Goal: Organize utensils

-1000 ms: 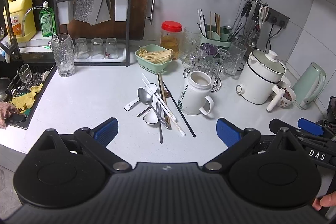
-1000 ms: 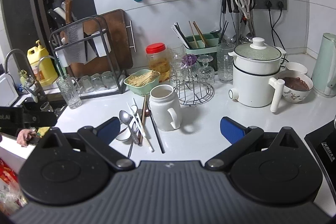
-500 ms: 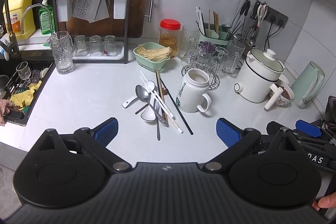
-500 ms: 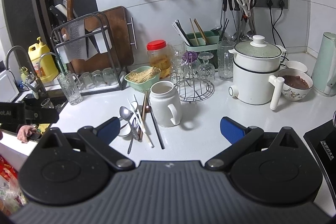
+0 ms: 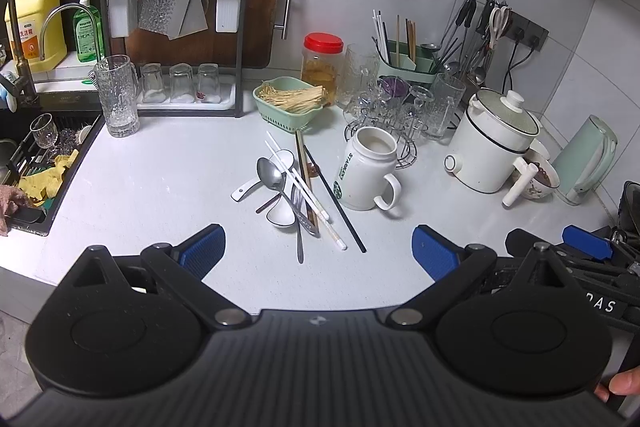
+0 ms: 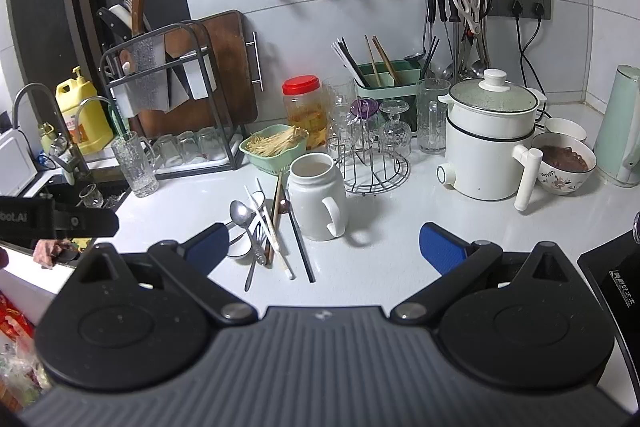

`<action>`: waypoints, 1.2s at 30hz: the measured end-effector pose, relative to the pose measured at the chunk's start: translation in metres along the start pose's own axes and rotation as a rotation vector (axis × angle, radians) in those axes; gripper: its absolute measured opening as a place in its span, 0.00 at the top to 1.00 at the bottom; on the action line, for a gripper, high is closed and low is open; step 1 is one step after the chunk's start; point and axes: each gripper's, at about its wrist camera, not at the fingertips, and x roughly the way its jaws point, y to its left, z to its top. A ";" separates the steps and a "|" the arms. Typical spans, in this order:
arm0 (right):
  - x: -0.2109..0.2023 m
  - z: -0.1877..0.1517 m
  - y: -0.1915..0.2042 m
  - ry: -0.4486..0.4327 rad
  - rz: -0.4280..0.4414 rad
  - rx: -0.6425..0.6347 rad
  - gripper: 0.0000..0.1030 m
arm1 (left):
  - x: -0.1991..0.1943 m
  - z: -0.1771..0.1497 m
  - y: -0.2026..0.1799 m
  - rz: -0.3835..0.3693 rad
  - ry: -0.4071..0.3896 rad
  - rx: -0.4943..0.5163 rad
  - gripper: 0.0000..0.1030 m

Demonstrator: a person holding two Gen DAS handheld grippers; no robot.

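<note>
A loose pile of utensils (image 5: 298, 189) lies on the white counter: a metal spoon (image 5: 271, 171), white ceramic spoons, a fork, white, brown and black chopsticks. The pile also shows in the right wrist view (image 6: 264, 231). A green utensil holder (image 5: 408, 67) with chopsticks stands at the back wall, and shows in the right wrist view (image 6: 386, 79). My left gripper (image 5: 318, 249) is open and empty, held above the counter in front of the pile. My right gripper (image 6: 324, 245) is open and empty, near the mug, right of the pile.
A white Starbucks mug (image 5: 366, 175) stands just right of the pile. A green basket of sticks (image 5: 290, 103), a wire glass rack (image 5: 386, 123), a white electric pot (image 5: 494, 143), a bowl (image 6: 564, 163) and a kettle (image 5: 588, 159) crowd the back. The sink (image 5: 36, 163) is at left.
Both grippers have pulled back and risen slightly, so the counter scene looks a little smaller and lower. Nothing on the counter has moved. Both stay open.
</note>
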 end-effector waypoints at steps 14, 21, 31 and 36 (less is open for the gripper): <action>-0.002 -0.001 -0.001 -0.007 -0.010 -0.003 0.00 | 0.002 0.002 -0.002 -0.004 -0.001 0.003 0.02; -0.001 -0.003 0.000 0.001 -0.015 -0.011 0.00 | 0.002 0.001 -0.002 -0.004 0.002 0.000 0.02; -0.001 -0.004 0.001 0.003 -0.007 -0.003 0.00 | 0.001 -0.005 -0.003 -0.004 0.002 0.000 0.02; 0.004 -0.007 -0.001 0.023 -0.008 0.008 0.00 | 0.005 -0.007 -0.001 -0.002 0.012 -0.002 0.02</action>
